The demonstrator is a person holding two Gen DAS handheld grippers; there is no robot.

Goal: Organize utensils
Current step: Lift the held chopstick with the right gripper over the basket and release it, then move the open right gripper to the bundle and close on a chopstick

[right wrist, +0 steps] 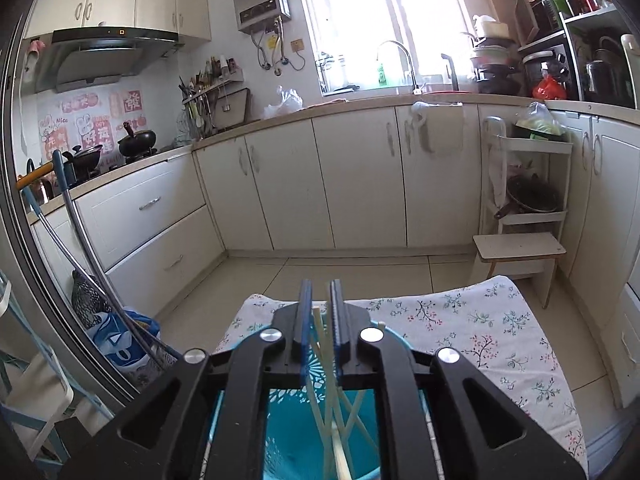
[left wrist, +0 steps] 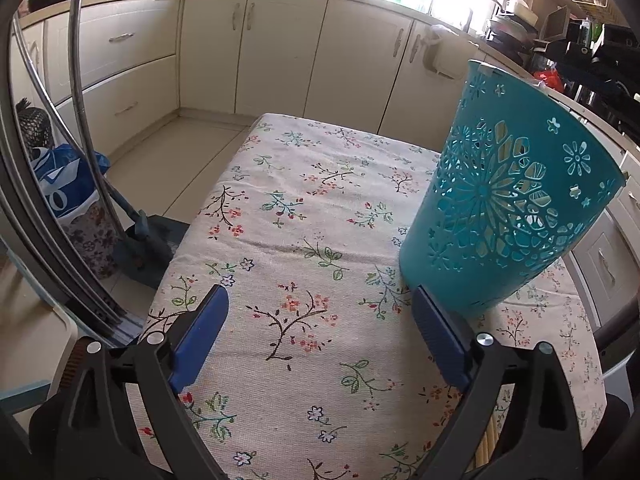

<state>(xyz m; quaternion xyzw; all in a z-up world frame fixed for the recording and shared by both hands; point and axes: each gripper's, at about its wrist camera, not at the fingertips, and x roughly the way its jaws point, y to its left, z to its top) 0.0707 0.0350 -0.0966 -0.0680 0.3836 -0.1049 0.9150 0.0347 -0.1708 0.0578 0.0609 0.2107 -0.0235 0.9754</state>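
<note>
My left claw [left wrist: 320, 344] hangs wide open over the flowered cloth on the counter [left wrist: 304, 208], both blue pads spread apart with nothing between them. Just beside its right pad stands the teal perforated basket [left wrist: 508, 200], which appears tilted in this fisheye view, its base on the cloth near the pad; I cannot tell whether the 2 touch. At the bottom edge of the left view, under the right finger, I see the ends of a few pale chopsticks [left wrist: 486, 444] lying on the cloth.

My right claw [right wrist: 322, 304] sits directly over the mouth of the same basket [right wrist: 288, 432], fingers pointing toward the far cabinets [right wrist: 352, 184]. Its jaws stand only a narrow slit apart. Pale chopsticks [right wrist: 320, 408] stand crossed inside the basket, and 1 or 2 of their tips rise into the gap between the pads; I cannot tell whether the pads press on any of them, though daylight shows along the slit and the sticks lean freely

The rest of the cloth beyond the basket lies bare in both views
</note>
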